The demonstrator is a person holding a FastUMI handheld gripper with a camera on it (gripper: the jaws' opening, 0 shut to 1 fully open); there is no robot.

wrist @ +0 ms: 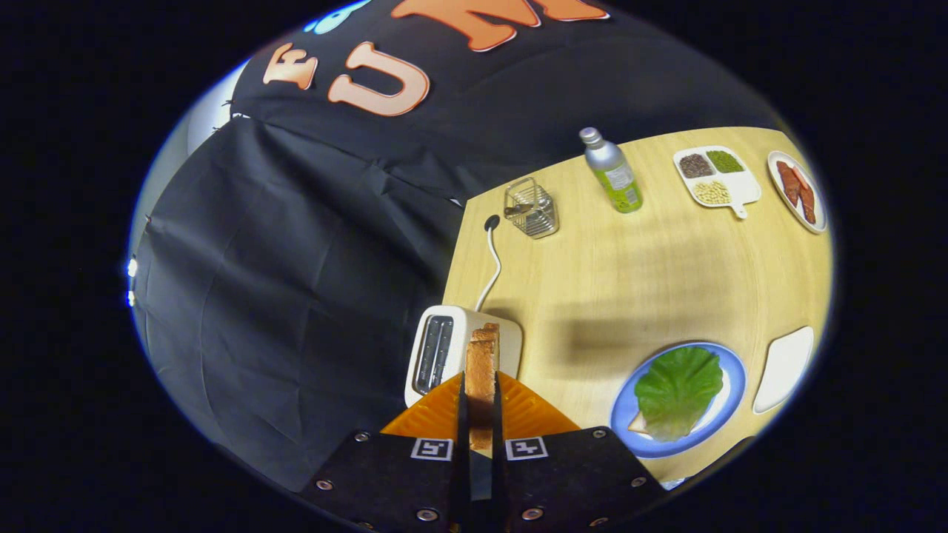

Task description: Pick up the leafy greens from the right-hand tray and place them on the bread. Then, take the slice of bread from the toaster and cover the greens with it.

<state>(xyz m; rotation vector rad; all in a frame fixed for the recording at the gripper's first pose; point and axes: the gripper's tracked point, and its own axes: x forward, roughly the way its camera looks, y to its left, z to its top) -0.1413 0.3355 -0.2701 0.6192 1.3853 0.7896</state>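
Gripper: my gripper (480, 403) had both fingers clamped tight on the toast slice (481, 370), edge-on between them.
Toast: it sat right over the white toaster (444, 352); couldn't tell if it was clear of the slot.
Greens: the lettuce leaf (678, 389) lay on the bread (638, 424) on the blue plate (733, 385), off to the right of the fingers.
Farther back: bottle (613, 172), wire basket (532, 207), divided tray (715, 176).
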